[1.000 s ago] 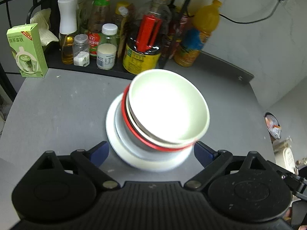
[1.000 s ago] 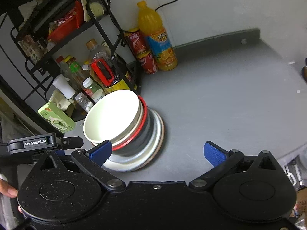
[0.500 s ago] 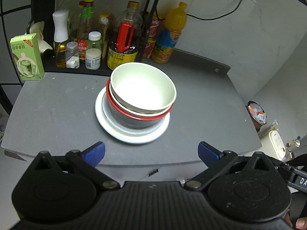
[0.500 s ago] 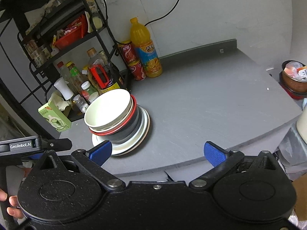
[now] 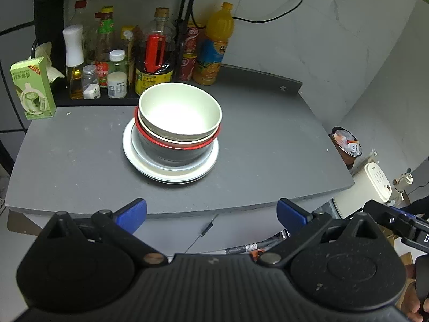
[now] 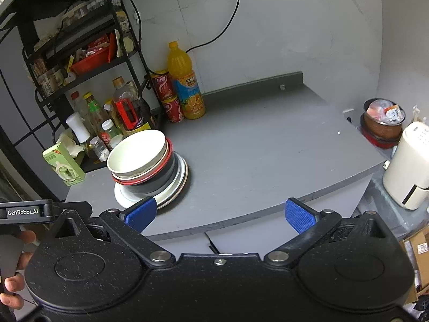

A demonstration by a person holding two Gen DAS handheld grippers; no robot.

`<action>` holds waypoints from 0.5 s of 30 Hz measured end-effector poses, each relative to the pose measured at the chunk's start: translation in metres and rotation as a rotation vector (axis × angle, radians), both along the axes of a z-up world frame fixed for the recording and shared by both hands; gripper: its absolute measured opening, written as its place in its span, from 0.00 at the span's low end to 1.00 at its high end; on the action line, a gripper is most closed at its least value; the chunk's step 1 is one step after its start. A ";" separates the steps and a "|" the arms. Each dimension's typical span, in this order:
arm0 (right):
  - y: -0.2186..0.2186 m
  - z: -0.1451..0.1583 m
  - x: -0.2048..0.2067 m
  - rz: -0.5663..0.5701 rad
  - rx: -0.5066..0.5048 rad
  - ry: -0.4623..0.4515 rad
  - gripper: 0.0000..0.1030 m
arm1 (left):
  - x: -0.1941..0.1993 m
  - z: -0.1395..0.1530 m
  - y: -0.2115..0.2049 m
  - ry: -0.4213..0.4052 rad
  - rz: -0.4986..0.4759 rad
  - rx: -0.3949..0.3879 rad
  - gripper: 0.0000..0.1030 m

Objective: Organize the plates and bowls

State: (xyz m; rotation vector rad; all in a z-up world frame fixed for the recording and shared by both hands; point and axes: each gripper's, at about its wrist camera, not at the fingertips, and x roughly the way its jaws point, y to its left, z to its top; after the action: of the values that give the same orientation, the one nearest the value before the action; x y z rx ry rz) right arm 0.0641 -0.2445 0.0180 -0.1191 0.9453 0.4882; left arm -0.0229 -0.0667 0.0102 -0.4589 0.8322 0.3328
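Centrally on the grey desk (image 5: 80, 166), a stack of dishes is sitting untouched: a cream bowl (image 5: 180, 115) is nesting in a red-rimmed bowl (image 5: 177, 145) with a dark outer wall, which is resting on white plates (image 5: 150, 166). Neither top bowl is showing any contents. Behind the stack, bottles and jars are crowding the foot of a black rack (image 6: 80, 53), with an orange drink bottle (image 5: 213, 51) and red cans (image 6: 167, 96) standing beside it and a green carton (image 5: 32, 88) at the desk's left edge. Off the desk's right side, a brown pot (image 6: 382, 123) is holding what look like wrappers, next to a cream appliance (image 6: 407, 166). Both tools are hanging back beyond the desk's front edge, well apart from the dishes. The left gripper (image 5: 211, 213) is holding its jaws wide and gripping nothing, the stack lying ahead between its blue pads. The right gripper (image 6: 219, 212) is likewise spread wide and empty, the stack lying ahead and to its left, just past the left pad.
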 end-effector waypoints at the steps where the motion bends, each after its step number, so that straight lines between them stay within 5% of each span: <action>1: -0.002 0.001 -0.001 -0.002 0.002 -0.003 1.00 | -0.002 0.001 -0.003 -0.003 -0.003 0.003 0.99; 15: -0.005 0.004 -0.022 0.022 0.001 -0.029 1.00 | -0.023 0.004 -0.023 -0.015 -0.071 0.054 0.99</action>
State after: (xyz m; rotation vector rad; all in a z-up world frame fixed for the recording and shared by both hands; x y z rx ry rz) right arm 0.0416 -0.2495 0.0221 -0.1358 0.9163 0.5058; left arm -0.0463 -0.0901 0.0138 -0.3796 0.8213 0.2851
